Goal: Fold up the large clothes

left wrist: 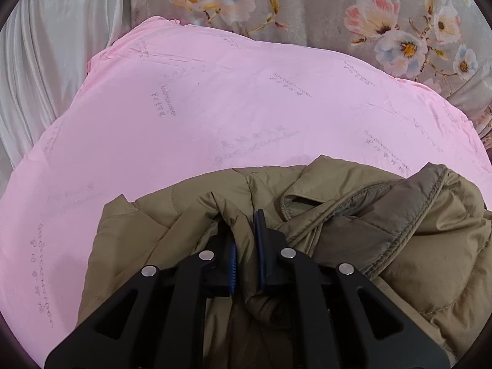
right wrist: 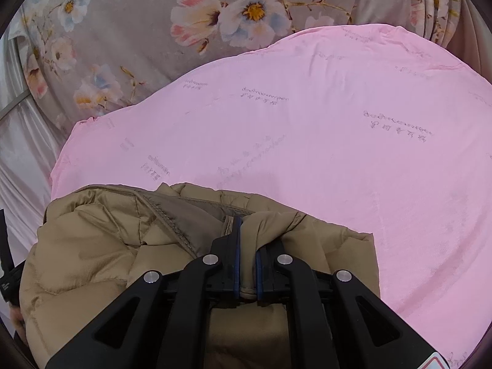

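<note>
A: Where is the jacket (left wrist: 384, 246) lying?

B: It is an olive-tan quilted jacket, bunched at the 6 o'clock side of both wrist views, on a pink sheet (left wrist: 215, 98) printed with faint grey script. A grey floral fabric (left wrist: 323, 6) lies beyond the sheet at 12 o'clock.

A: And the left tool (left wrist: 244, 240)?

B: Its blue-padded jaws are nearly together, pinching a fold of the jacket. The darker collar edge sits at its 3 o'clock.

A: The right tool (right wrist: 246, 246)?

B: Pressed tight on another fold of the jacket (right wrist: 92, 246), fabric wedged between the pads. The jacket's bulk spreads toward 9 o'clock.
</note>
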`<state>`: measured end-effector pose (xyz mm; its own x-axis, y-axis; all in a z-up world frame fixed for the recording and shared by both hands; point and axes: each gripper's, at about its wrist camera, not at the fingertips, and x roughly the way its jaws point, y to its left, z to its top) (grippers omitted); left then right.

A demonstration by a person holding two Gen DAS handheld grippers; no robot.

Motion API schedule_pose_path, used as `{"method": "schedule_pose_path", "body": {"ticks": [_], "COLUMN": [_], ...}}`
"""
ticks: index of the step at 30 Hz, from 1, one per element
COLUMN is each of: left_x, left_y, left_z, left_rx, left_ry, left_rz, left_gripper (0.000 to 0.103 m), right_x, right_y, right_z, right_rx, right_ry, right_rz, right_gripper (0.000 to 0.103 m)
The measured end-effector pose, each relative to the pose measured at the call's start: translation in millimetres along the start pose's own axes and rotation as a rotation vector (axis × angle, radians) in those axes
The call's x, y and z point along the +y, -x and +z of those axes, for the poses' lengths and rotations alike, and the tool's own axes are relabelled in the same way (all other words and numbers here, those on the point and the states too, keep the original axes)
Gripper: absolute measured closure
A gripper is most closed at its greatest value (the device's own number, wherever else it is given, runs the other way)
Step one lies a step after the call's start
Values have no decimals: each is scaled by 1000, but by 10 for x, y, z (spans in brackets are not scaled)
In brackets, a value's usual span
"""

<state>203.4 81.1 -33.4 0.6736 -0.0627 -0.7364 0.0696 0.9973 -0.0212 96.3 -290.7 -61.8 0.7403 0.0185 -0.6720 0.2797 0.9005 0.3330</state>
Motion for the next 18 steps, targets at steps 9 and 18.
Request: {"method": "schedule_pose_path", "body": {"ticks": [9,18], "left_x": [73,356], "left_y": [-13,1055], "left_z": [2,141], "left_rx": [-10,-155], "left_ry": [35,34], "left_rz": [-41,12], "left_gripper": [92,32], "right_x": [-69,-63], "right_y": [0,1044], "right_z": [22,197], "right_rx": [7,-178], "right_ry": [-35,-73], "right_rz": [41,158], "right_gripper": [96,78]}}
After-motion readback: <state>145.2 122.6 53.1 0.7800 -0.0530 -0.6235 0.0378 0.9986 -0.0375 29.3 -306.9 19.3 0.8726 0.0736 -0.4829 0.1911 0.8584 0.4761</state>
